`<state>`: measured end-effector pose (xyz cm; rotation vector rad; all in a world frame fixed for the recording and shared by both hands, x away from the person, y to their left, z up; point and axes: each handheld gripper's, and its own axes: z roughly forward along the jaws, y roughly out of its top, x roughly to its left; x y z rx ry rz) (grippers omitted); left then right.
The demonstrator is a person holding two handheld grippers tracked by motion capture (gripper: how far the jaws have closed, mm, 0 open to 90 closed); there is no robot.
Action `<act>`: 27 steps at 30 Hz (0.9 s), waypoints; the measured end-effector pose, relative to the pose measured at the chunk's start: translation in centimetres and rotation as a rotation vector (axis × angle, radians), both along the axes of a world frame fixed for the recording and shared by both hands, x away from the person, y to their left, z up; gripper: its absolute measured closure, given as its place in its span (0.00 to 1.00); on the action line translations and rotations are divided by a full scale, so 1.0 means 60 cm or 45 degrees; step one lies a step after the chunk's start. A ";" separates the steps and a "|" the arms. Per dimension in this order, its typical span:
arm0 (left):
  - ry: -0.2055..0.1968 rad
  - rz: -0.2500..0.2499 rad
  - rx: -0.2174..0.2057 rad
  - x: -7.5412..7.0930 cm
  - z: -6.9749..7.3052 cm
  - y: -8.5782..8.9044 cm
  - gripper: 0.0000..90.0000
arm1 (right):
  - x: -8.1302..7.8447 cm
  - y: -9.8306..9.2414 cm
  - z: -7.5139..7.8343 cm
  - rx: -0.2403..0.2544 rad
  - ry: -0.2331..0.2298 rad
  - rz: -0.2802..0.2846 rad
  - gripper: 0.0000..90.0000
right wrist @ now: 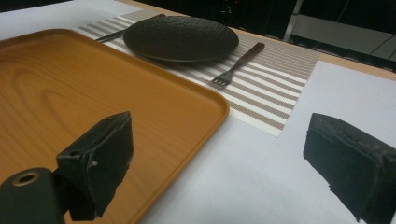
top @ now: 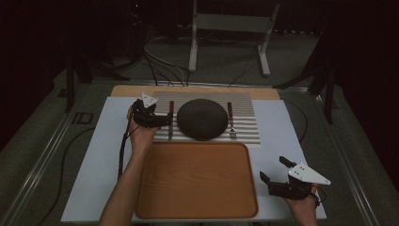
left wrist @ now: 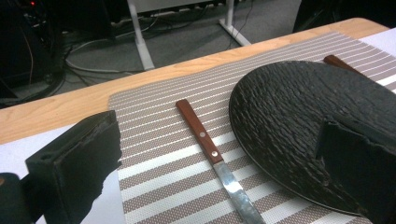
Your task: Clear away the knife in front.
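Over striped placemat (top: 244, 117), my left gripper (top: 165, 119) hovers at knife (left wrist: 212, 157) — jaws spread wide, nothing between them. Knife lies flat on mat, brown handle toward far edge, blade toward me, just beside black plate (top: 202, 118). Fork (right wrist: 237, 64) on plate's other side. My right gripper (top: 276, 173) sits low over white counter (top: 101, 165), right of wooden tray (top: 195, 181) — jaws released, empty, well apart from knife.

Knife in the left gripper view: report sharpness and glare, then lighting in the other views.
Left gripper view: knife sharp, blade glinting faintly; near jaws softer. High view: dim, surroundings nearly black, tray evenly lit. Right gripper view: fork crisp, jaws slightly blurred.
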<state>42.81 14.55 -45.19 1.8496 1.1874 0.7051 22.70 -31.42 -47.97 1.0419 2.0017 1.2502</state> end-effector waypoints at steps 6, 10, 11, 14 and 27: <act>0.019 0.006 0.017 0.015 -0.009 -0.009 0.01 | 0.001 0.000 -0.001 -0.003 0.002 0.000 0.09; 0.031 0.010 0.023 0.024 -0.014 -0.016 0.01 | 0.001 -0.001 -0.001 -0.002 0.004 0.001 0.09; 0.031 0.010 0.023 0.024 -0.014 -0.016 0.01 | 0.001 -0.001 -0.001 -0.002 0.004 0.001 0.09; 0.052 0.026 0.024 0.034 -0.021 -0.022 0.03 | 0.001 -0.001 -0.001 -0.001 0.006 0.001 0.09; 0.219 0.112 0.079 0.068 -0.058 -0.034 0.12 | 0.002 -0.001 -0.002 -0.011 0.006 0.006 0.09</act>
